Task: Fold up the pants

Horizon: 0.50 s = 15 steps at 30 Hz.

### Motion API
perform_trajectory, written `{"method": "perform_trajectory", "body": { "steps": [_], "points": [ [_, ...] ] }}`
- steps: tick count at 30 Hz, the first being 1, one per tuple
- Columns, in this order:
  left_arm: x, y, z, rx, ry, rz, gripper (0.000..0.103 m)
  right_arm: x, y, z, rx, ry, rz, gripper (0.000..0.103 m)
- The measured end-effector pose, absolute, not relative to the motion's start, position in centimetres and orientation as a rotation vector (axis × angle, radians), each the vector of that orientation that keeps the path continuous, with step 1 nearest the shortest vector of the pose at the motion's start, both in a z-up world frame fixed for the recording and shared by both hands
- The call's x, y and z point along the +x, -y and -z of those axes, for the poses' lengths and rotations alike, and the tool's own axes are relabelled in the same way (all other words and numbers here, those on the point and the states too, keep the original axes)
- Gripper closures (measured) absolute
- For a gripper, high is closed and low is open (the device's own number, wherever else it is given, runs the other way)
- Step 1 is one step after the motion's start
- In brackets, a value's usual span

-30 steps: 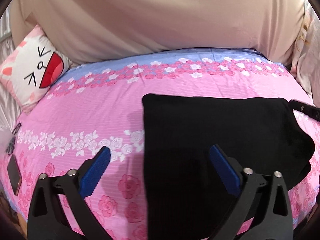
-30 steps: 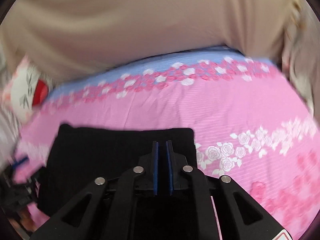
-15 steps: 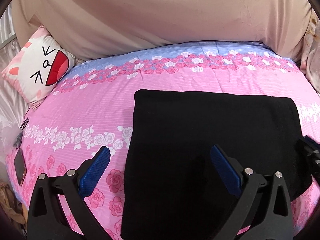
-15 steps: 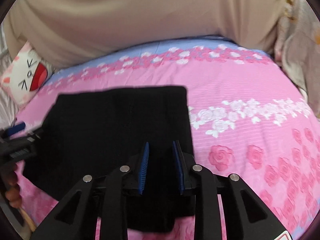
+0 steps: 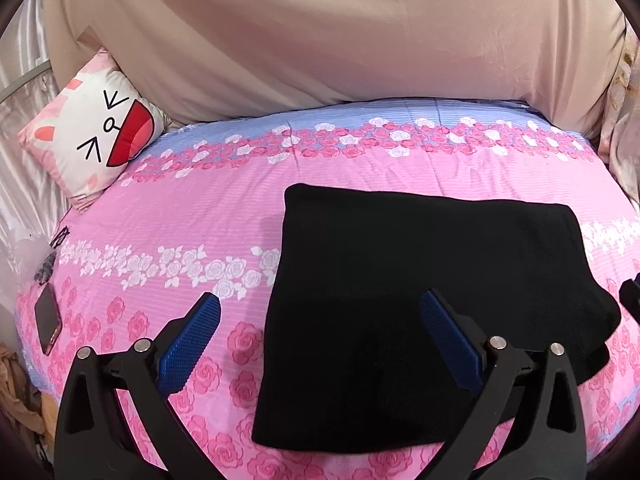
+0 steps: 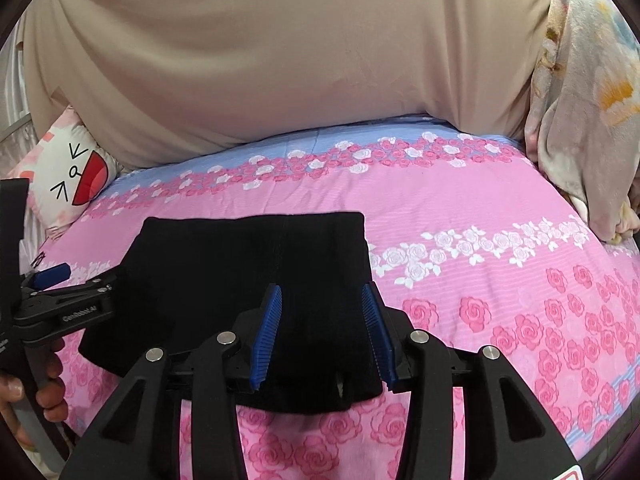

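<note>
On the pink rose-print bedspread [image 5: 192, 216], the black pants [image 5: 420, 300] lie as a compact folded rectangle, flat, edges fairly square, with only the corner at 4 o'clock in the left wrist view bulging out a bit. In the right wrist view the same bundle sits at 9 to 6 o'clock of centre.

Change: a second ago the right gripper [image 6: 322, 332] was pinched shut at the near edge of the cloth. Now its jaws are opening, and no cloth is caught between the blue pads [image 6: 267, 332]; the fabric lies flat underneath. It has also backed off toward the near edge, so more of the bed shows. That's a release.

The left gripper [image 5: 320, 344] is wide open with nothing between its jaws; the pants' left edge lies on the bed beneath the gap. It is pulled back slightly, and the bundle looks farther off than before. From the right wrist view it is seen at 9 o'clock, held in a hand [image 6: 36, 392], beside the pants' left side; whether it touches the cloth I can't tell.

Read: the last fold is laid down and both claws are letting go. The task looks essentially done, maybe a tidy-up of that bulging corner.

Surroundings: cartoon-face pillow [image 5: 92, 136] at 10 o'clock, phone [image 5: 47, 320] at 8 o'clock near the bed edge, beige sheet [image 5: 320, 40] covering the back at 12, floral blanket [image 6: 584, 100] at 2 o'clock in the right wrist view. All are well apart from the pants.
</note>
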State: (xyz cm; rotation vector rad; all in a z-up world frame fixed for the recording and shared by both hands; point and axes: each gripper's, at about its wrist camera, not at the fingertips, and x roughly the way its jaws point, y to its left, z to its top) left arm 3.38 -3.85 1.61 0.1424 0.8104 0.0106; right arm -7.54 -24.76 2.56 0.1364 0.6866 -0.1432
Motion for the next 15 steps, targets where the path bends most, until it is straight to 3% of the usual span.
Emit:
{"method": "perform_trajectory", "body": {
  "steps": [11,15],
  "points": [
    [1.6,3.6,-0.8,0.158,-0.819,-0.005,0.005,-9.1,25.3,-1.2,0.173,-0.733,0.161,0.059],
    [1.6,3.3,-0.6,0.152,-0.818,-0.016,0.005,-9.0,25.2,-1.3,0.17,-0.731,0.167,0.054]
  ]
}}
